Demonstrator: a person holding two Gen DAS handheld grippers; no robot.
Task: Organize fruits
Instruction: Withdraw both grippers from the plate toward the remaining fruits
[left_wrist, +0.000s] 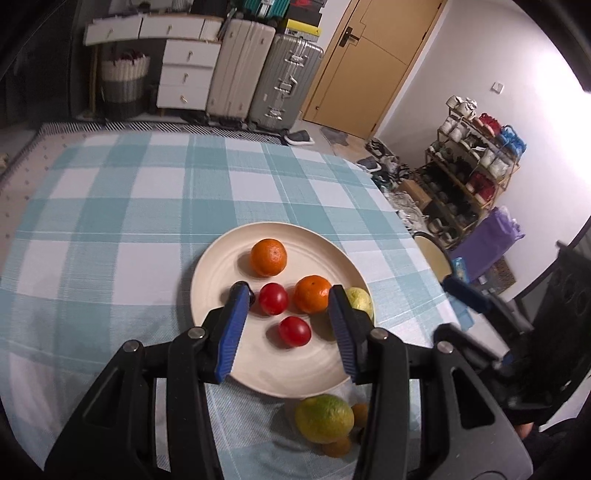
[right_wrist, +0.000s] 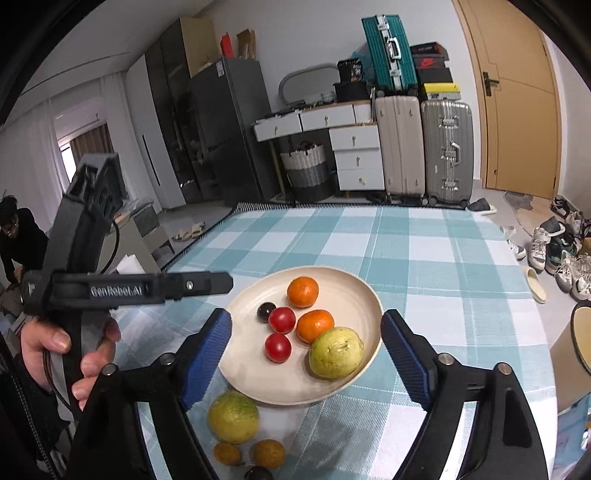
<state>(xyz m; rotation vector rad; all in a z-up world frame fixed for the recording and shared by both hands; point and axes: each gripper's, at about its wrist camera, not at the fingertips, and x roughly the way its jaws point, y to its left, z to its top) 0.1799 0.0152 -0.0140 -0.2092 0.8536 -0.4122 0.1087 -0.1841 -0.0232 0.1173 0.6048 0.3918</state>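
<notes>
A cream plate (right_wrist: 354, 384) was seen at the centre of both views, set on a blue-and-white checked tablecloth (right_wrist: 424, 251). On the plate lay two oranges (right_wrist: 303, 291) – one toward the far rim, the other (right_wrist: 314, 325) nearer the middle – with two red tomatoes (right_wrist: 282, 319) side by side just to their left, a small dark fruit (right_wrist: 266, 311) at the upper left of the group, and a yellow-green guava (right_wrist: 335, 352) against the lower right rim, touching the nearer orange.

Off the plate, at the bottom of the right wrist view, a green-yellow citrus (right_wrist: 233, 416) was found just beside the plate's near edge, with two small brownish-orange fruits (right_wrist: 269, 453) below it and another dark fruit (right_wrist: 258, 473) at the very bottom edge.

The left gripper (left_wrist: 288, 328) was held above the near half of the plate, its blue-padded fingers spread apart around nothing. The right gripper (right_wrist: 306, 354) was likewise spread wide and empty – its fingers framed the plate on both sides. The left gripper's body was also seen at the left of the right wrist view, gripped by a hand (right_wrist: 62, 354).
</notes>
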